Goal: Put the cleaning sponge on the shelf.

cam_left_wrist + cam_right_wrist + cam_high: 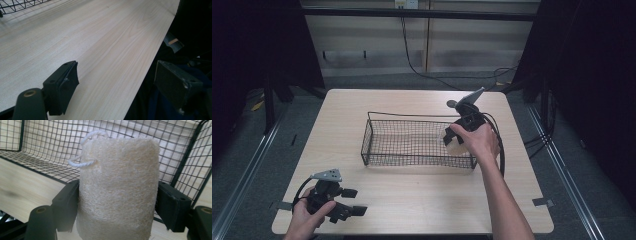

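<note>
The loofah sponge (118,190) is a pale, fibrous cylinder with a white cord loop (86,150) at its top end. It sits between the jaws of the right tongs (117,205), which are clamped on its two sides. In the high view the sponge (455,145) is at the right end of the wire basket (412,120), at the near rim, under the person's right hand (477,140).

The basket is black wire mesh, rectangular and shallow, and stands on the middle of the surface (412,200). Its mesh floor and walls (45,142) are directly behind the sponge.

The surface is light wood-grain board. The left tongs (354,200) rest at its near left corner, held in the left hand (307,212), well apart from the basket; their jaws stand apart with nothing between them.

The room is dark. Grey floor surrounds the surface, a pale panelled wall (377,45) stands behind it, and a black cable (422,70) hangs down that wall.
</note>
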A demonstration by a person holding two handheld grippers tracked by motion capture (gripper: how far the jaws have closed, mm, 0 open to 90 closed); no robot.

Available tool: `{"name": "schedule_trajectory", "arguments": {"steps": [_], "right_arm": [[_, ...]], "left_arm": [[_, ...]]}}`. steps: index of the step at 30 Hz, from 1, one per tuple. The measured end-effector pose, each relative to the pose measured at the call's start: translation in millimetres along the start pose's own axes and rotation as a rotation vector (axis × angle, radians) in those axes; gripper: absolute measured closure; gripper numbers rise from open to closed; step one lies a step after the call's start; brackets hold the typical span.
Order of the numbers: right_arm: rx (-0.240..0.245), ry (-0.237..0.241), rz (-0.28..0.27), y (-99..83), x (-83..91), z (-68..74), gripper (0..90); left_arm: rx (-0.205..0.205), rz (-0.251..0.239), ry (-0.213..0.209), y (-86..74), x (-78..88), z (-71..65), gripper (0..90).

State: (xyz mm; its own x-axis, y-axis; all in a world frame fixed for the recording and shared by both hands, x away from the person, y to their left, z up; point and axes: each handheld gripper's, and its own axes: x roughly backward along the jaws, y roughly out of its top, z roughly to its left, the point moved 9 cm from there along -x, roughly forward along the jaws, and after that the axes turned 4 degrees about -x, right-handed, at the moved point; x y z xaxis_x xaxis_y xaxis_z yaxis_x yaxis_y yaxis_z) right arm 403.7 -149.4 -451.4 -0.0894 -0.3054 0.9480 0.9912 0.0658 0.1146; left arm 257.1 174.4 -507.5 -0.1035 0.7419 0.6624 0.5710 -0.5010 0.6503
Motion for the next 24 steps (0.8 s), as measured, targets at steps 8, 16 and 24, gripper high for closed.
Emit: {"name": "schedule_trajectory", "arguments": {"steps": [8, 16, 24], "right_arm": [[-0.035, -0.030, -0.013, 4.9, -3.2, -10.5, 26.2], [-0.030, -0.076, -0.006, 7.6, -11.0, -15.4, 26.2], [-0.043, -0.081, 0.011, 5.6, -19.7, -20.0, 26.2]], "left_arm": [[-0.001, 0.003, -0.001, -0.2, -0.1, 0.0, 18.8], [-0.002, 0.003, -0.001, 0.0, -0.2, -0.3, 18.8], [-0.002, 0.002, -0.004, 0.0, -0.2, -0.9, 18.8]]}}
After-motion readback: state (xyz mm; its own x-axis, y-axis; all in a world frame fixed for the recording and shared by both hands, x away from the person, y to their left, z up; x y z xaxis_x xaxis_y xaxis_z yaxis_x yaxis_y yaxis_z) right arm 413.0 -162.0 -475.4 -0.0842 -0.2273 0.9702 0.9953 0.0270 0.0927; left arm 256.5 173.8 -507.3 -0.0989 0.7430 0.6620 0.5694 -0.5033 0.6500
